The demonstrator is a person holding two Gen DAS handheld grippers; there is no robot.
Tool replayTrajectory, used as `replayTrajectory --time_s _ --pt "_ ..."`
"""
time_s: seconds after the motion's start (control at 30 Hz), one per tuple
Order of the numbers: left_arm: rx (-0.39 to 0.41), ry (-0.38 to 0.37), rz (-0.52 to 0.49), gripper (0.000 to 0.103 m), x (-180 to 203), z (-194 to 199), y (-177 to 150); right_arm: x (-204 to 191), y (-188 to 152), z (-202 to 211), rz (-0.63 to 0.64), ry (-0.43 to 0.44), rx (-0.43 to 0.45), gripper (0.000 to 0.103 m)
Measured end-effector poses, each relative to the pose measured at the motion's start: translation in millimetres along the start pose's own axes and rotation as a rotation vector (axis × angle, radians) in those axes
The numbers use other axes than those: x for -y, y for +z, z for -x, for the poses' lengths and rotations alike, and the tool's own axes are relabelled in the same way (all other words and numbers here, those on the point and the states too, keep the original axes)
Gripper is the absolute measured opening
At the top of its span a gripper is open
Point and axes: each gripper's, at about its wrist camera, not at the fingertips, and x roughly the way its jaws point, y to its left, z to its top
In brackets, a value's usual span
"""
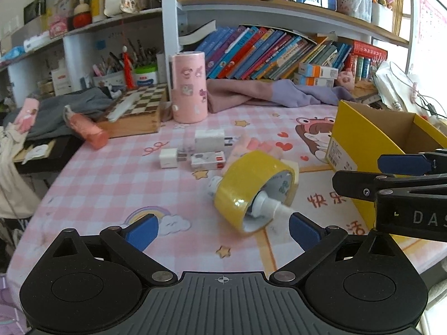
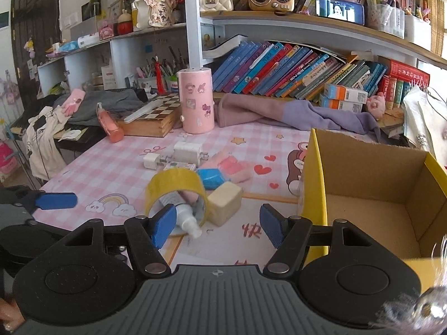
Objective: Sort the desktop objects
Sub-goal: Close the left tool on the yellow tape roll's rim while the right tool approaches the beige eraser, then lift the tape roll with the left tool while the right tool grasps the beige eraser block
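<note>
Clearly, both grippers hang open and empty over the yellow tape roll (image 1: pixel 255 191).
Left gripper (image 1: pixel 223 230) and right gripper (image 2: pixel 213 224) grip nothing; the roll leans on a white squeeze tube (image 2: pixel 185 217) just left of the yellow cardboard box (image 2: pixel 318 173). Probably light, stiff, slick: pinch across its band.

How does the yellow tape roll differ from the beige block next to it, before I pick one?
The yellow tape roll is a hollow ring, tipped on its side; the beige block is a solid, boxy piece. A white tube lies through the roll's core, while nothing is lodged in the block. The roll is glossy yellow, the block matte and pale. Both rest on the pink checked table cover beside the cardboard box, ungripped.
</note>
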Motion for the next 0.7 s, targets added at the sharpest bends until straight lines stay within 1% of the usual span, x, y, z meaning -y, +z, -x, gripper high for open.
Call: replayTrajectory --time_s 0.13,0.3,0.37,0.4,0.47,0.5,0.53,0.57,0.63,0.7 --pt "0.002 -0.013 0.002 0.096 0.0 -18.5 6.0 6.6 6.4 -11.2 0.001 -0.003 -0.002 0.065" --pt "-0.011 -0.023 -0.009 0.082 0.1 -42.6 11.7 13.8 14.9 -21.5 0.008 -0.008 0.0 0.065" --pt "-0.022 -0.017 -0.018 0.069 1.3 -51.3 12.8 16.1 17.2 -25.0 0.011 -0.007 -0.002 0.065" --pt "-0.03 -0.011 -0.017 0.065 1.2 -55.5 12.9 17.2 18.1 -27.1 0.014 -0.007 -0.005 0.065" --pt "-0.048 -0.005 -0.003 0.047 -0.4 -61.7 12.2 18.7 19.4 -30.1 0.018 -0.006 -0.011 0.065" --pt "-0.055 -0.001 0.009 0.041 -2.0 -64.2 11.8 19.2 19.8 -31.5 0.021 -0.004 -0.013 0.065" --pt "-0.056 0.002 0.022 0.028 -3.3 -65.3 11.4 19.5 20.3 -32.5 0.025 -0.003 -0.016 0.065" --pt "-0.061 0.003 0.037 0.017 -4.5 -65.3 11.0 19.5 20.7 -33.3 0.028 -0.002 -0.017 0.065" --pt "-0.076 0.017 0.08 0.013 -10.1 -64.7 11.9 19.8 21.2 -34.8 0.032 0.0 -0.021 0.065" --pt "-0.083 0.01 0.146 0.013 -20.8 -60.6 13.9 20.6 22.0 -36.4 0.033 0.002 -0.024 0.065"
